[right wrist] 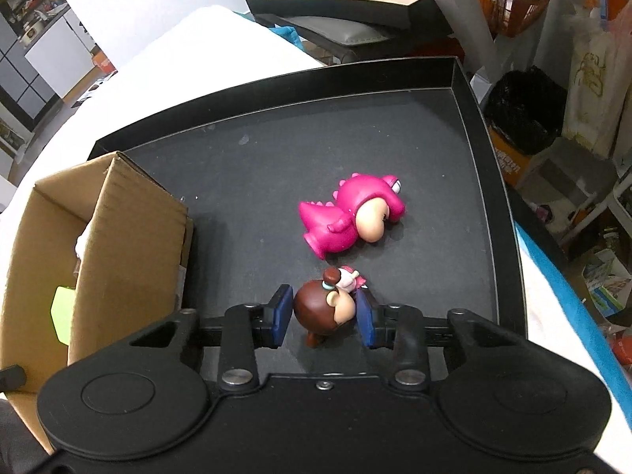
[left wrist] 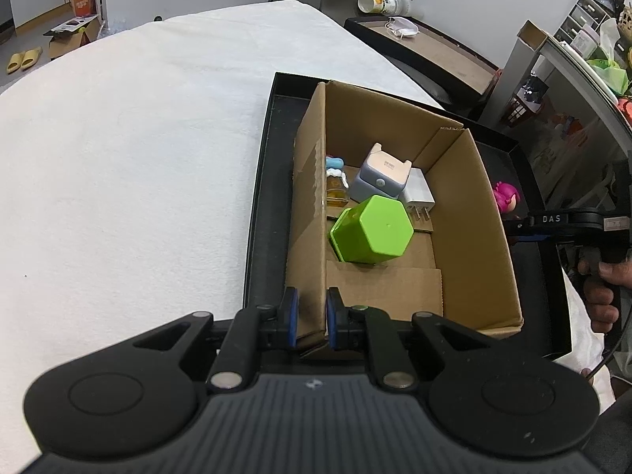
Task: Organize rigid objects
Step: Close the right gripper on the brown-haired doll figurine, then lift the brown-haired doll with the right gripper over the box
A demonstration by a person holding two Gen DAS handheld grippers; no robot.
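We are in a lived-in home.
We see yellow slippers (left wrist: 24, 57) on the floor, a face mask (left wrist: 403, 27) on a side table — cluttered drawers (left wrist: 588, 15) beyond.

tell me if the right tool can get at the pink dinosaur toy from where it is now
Probably not right away. The right tool has the brown-haired figurine between its fingers, which sits between it and the pink dinosaur toy. The tray around the dinosaur is otherwise bare, so it looks reachable afterwards.
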